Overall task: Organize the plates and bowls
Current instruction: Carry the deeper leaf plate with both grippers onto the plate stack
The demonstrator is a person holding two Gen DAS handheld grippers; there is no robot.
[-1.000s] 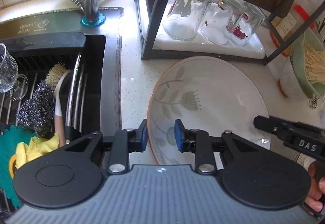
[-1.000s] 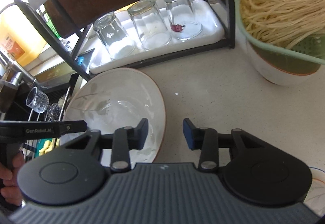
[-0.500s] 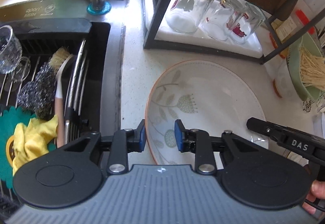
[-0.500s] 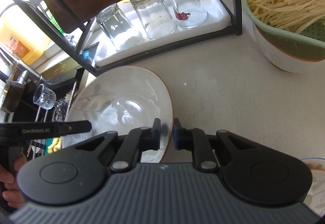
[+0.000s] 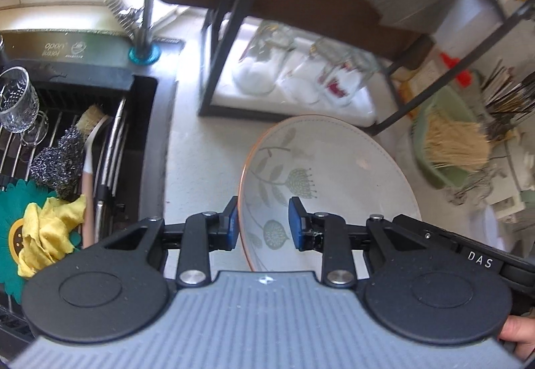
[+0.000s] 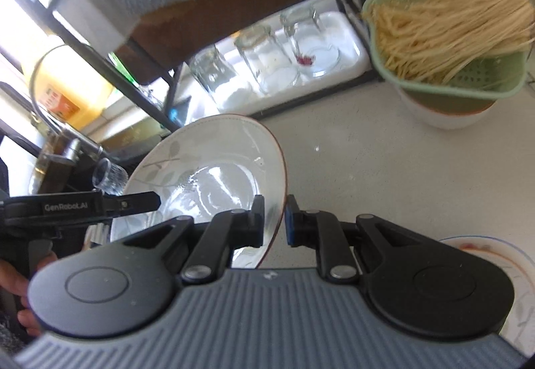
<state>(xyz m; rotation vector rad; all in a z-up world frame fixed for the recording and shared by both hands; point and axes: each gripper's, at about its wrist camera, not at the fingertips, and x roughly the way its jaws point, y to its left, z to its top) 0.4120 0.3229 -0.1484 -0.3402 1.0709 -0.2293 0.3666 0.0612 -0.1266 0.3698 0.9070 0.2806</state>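
Observation:
A white plate with a leaf pattern and an orange rim is held off the counter and tilted. My left gripper has its fingers on either side of the plate's left rim, with a small gap at the inner pad. My right gripper is shut on the plate's right rim. The left gripper also shows at the left of the right wrist view. Another plate with a blue rim lies on the counter at the lower right.
A black rack holds upturned glasses on a white tray. The sink at the left holds a glass, scrubbers, a brush and a yellow cloth. A green colander of noodles sits on a bowl at the right.
My right gripper closed onto the plate's right rim. The plate has been lifted off the counter and tilted, with both grippers rising.

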